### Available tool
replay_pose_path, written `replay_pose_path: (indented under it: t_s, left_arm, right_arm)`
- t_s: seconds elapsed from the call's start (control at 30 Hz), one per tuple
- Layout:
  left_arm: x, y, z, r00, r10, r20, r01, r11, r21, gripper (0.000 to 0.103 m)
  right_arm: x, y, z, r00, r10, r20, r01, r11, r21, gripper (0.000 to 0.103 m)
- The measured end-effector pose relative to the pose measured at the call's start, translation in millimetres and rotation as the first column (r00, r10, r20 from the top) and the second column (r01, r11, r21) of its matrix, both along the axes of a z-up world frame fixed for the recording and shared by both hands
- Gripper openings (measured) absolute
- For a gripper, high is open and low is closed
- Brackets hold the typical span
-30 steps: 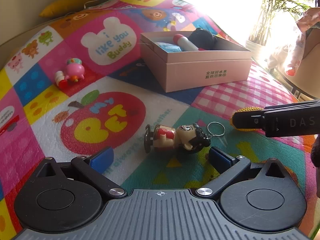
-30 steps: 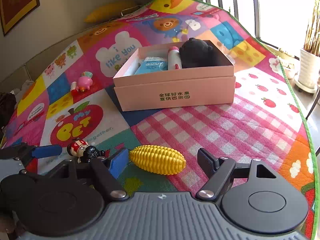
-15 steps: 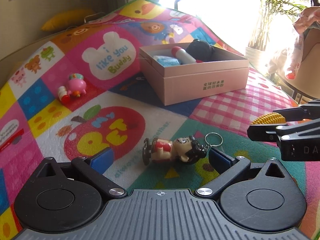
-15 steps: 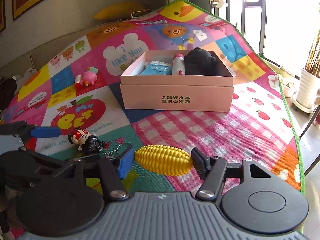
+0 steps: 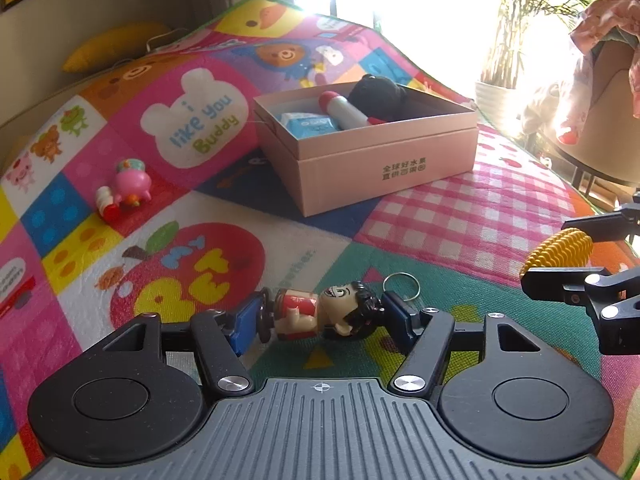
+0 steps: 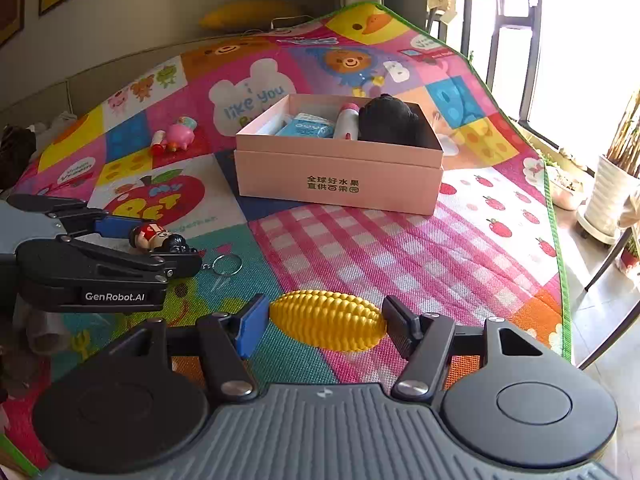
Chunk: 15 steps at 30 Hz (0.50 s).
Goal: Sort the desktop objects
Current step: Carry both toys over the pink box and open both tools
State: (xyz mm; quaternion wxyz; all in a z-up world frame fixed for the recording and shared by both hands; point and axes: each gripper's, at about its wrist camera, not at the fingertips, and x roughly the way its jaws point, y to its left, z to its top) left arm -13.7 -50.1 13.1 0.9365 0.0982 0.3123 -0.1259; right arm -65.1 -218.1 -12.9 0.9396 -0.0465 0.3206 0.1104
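Observation:
My left gripper (image 5: 320, 316) is shut on a small figure keychain (image 5: 320, 312), pads on its feet and head, lifted just above the mat; its key ring (image 5: 400, 286) hangs at the right. The keychain also shows in the right wrist view (image 6: 158, 238). My right gripper (image 6: 324, 326) is shut on a yellow toy corn (image 6: 326, 320), end to end. The corn shows at the right of the left wrist view (image 5: 558, 250). A pink open box (image 6: 340, 184) stands farther back on the mat, holding a blue packet, a white-and-red bottle and a black soft thing.
A pink pig toy (image 5: 128, 186) lies on the colourful play mat (image 5: 460, 216) at the left, also in the right wrist view (image 6: 176, 136). A yellow cushion (image 6: 248, 14) lies beyond the mat. A potted plant (image 6: 616, 188) stands off the mat's right edge.
Both grippers have closed: the left on the keychain, the right on the corn. Both have risen a little, and the views look lower onto the mat.

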Motion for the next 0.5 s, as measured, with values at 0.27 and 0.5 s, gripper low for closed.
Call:
replay_pose_path:
  t_s: [0.27, 0.5]
  left_arm:
    - [-20.0, -16.8, 73.8, 0.972, -0.101, 0.212, 0.081, 0.992, 0.098, 0.07]
    - [1.9, -43.8, 131.5, 0.93, -0.148, 0.335, 0.104, 0.984, 0.147, 0.07]
  right_arm:
    - [-23.0, -13.3, 63.2, 0.983, 0.058, 0.177, -0.045, 0.996, -0.074, 0.063]
    - [5.5, -36.6, 143.8, 0.941, 0.029, 0.338, -0.03, 1.0, -0.002, 0.063]
